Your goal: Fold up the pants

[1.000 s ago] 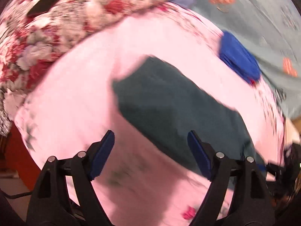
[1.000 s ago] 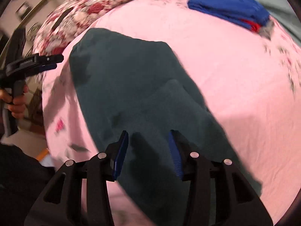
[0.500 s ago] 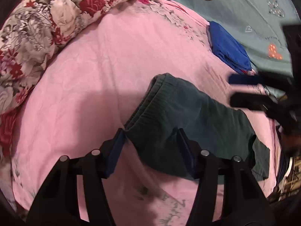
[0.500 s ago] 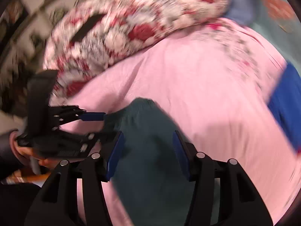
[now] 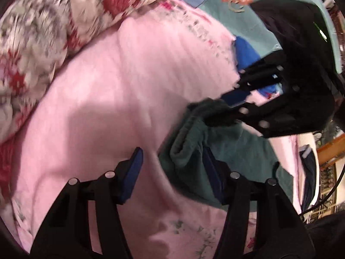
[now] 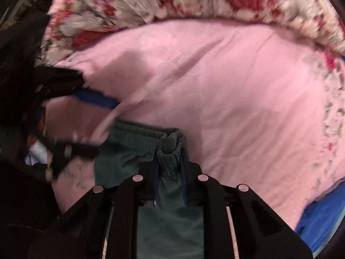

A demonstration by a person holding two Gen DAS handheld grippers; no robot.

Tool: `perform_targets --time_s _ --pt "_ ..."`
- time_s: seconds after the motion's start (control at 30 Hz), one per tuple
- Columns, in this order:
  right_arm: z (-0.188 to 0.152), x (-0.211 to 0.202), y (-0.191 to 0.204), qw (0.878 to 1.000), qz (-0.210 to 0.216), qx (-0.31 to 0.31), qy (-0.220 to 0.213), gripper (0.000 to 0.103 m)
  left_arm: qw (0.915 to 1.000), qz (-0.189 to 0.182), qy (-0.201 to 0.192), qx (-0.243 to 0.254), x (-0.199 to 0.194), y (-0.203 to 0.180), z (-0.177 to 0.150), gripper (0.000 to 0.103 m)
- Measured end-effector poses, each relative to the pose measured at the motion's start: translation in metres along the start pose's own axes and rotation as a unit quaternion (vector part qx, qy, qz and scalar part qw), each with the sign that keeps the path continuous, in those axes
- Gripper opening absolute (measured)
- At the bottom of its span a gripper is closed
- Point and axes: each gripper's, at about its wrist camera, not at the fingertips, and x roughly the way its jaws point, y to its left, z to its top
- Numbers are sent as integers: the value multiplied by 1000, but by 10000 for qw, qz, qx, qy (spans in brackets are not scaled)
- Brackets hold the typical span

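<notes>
Dark green pants (image 5: pixel 226 151) lie on the pink bedsheet (image 5: pixel 107 99), waistband toward me. My left gripper (image 5: pixel 172 168) is open, its right finger against the near waistband corner, the left finger over bare sheet. My right gripper (image 6: pixel 169 172) is shut on the far waistband corner (image 6: pixel 170 144), bunching the ribbed band between the pads. It also shows in the left wrist view (image 5: pixel 232 105), pinching the pants' edge. The left gripper appears blurred at the left of the right wrist view (image 6: pixel 86 125).
A floral quilt (image 5: pixel 54 26) lies along the far side of the pink bedsheet (image 6: pixel 226 90). Folded blue clothes (image 5: pixel 245 54) sit by a teal blanket (image 5: pixel 243 10); they also show in the right wrist view (image 6: pixel 319 215). A wooden shelf (image 5: pixel 327 161) stands at right.
My right gripper swung to the waistband's far corner and shut on it. My left gripper moved in on the near corner and stays open.
</notes>
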Motion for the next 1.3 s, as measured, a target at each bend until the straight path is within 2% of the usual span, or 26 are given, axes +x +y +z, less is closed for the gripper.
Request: perform_targets --time_s 0.07,0.13,0.27,0.3,0.37,0.43,0.53,0.7,0.8,0.93,1.07,1.17,1.3 --pt "-13 -22 5 9997 25 -36 -233 16 9992 -292 89 273 2 -4 8 64" --pt "-22 -36 10 9991 67 -83 -406 16 9955 -641 343 604 11 -9 16 72" --pt "-32 -52 14 9981 40 -63 -612 16 9861 -1061 797 997 31 -11 27 75" --pt "-33 -53 12 9980 22 -35 -638 16 9847 -1118 904 989 34 -10 28 72" --pt "-36 -55 12 9976 -44 26 -686 16 9819 -1212 1024 1030 37 -10 31 57" --pt "-37 -58 14 9971 -91 24 -756 16 9778 -1254 1023 1331 32 -18 31 33" --pt "-44 -66 18 9961 -160 -51 -868 16 9738 -1288 1034 1566 24 -31 30 23" --pt "-70 -89 22 9930 -356 -79 -1121 16 9756 -1164 740 1709 -6 -71 26 20" --pt "-107 -115 30 9907 -449 -108 -1281 16 9708 -1300 548 1938 -27 -121 12 20" --pt "-188 -145 43 9896 -618 -64 -1298 16 9561 -1907 541 2158 -27 -206 -23 19" --pt "-278 -148 56 9909 -696 89 -1150 16 9430 -2368 812 2192 10 -291 -65 19" --pt "-343 -136 60 9914 -666 356 -1071 16 9387 -2435 1168 2144 50 -338 -93 19" --pt "-408 -114 64 9909 -586 639 -1030 16 9364 -2336 1562 2103 90 -383 -124 19"
